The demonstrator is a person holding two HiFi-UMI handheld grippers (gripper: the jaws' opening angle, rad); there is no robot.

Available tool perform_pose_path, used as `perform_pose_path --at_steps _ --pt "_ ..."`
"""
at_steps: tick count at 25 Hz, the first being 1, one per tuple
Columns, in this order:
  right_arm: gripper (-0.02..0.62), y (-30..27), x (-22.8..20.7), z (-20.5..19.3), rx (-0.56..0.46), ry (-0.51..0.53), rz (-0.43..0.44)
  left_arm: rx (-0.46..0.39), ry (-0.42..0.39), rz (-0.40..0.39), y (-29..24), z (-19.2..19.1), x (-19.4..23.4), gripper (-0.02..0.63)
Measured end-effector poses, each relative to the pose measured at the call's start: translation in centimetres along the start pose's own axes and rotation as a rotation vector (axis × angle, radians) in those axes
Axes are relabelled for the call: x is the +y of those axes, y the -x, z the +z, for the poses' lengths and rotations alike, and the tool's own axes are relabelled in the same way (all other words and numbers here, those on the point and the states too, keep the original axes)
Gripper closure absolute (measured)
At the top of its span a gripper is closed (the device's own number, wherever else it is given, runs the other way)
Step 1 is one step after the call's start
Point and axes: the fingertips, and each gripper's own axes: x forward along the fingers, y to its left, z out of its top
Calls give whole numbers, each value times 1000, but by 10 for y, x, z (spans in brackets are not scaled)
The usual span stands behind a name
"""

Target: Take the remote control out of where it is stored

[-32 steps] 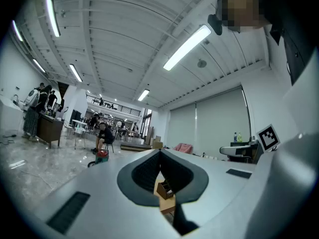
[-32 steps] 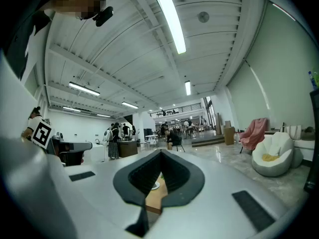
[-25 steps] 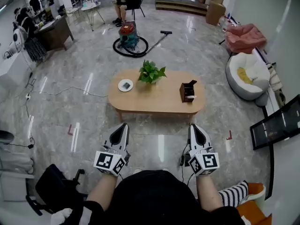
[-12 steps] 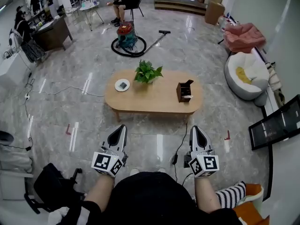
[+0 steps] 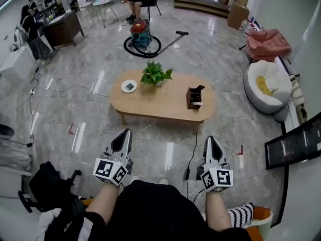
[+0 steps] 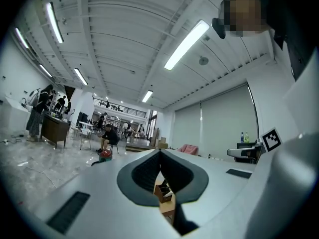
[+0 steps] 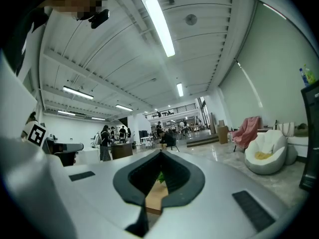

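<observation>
A dark brown open holder box [image 5: 194,97] stands on the right part of the oval wooden coffee table [image 5: 150,104]. A dark slim thing sticks up out of the holder and something white lies at its front; which is the remote control I cannot tell from here. My left gripper [image 5: 126,132] and right gripper [image 5: 211,139] are held level over the floor, well short of the table's near edge. Both are shut with nothing in them. Past the closed tips of the left gripper [image 6: 160,153] I see the holder box [image 6: 163,192]. Past the right gripper [image 7: 159,156] I see the table [image 7: 155,197].
A potted green plant [image 5: 155,74] and a white dish [image 5: 129,86] stand on the table's left half. A black cable [image 5: 192,149] runs over the floor between the grippers and the table. A red vacuum cleaner [image 5: 141,38] with hose lies beyond, beanbags [image 5: 268,87] at right, a screen [image 5: 296,144] near right.
Both grippers have moved forward toward the coffee table along with the person, side by side. Their jaws look the same as before.
</observation>
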Motion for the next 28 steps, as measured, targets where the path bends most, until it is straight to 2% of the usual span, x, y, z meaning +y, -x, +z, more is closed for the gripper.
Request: perform_pose_path --at_steps 6,13,22,28 --pt "591 2 -14 -4 12 -35 42 -10 3 42 11 0 -25 600" --pt "591 -2 -22 -12 25 -56 42 -5 -5 59 10 0 -28 600" --pt "591 -38 -24 -12 41 -26 44 -12 7 32 -28 3 -11 600" --pt "591 -82 -23 -9 41 -14 43 -12 1 6 -71 -3 18 600"
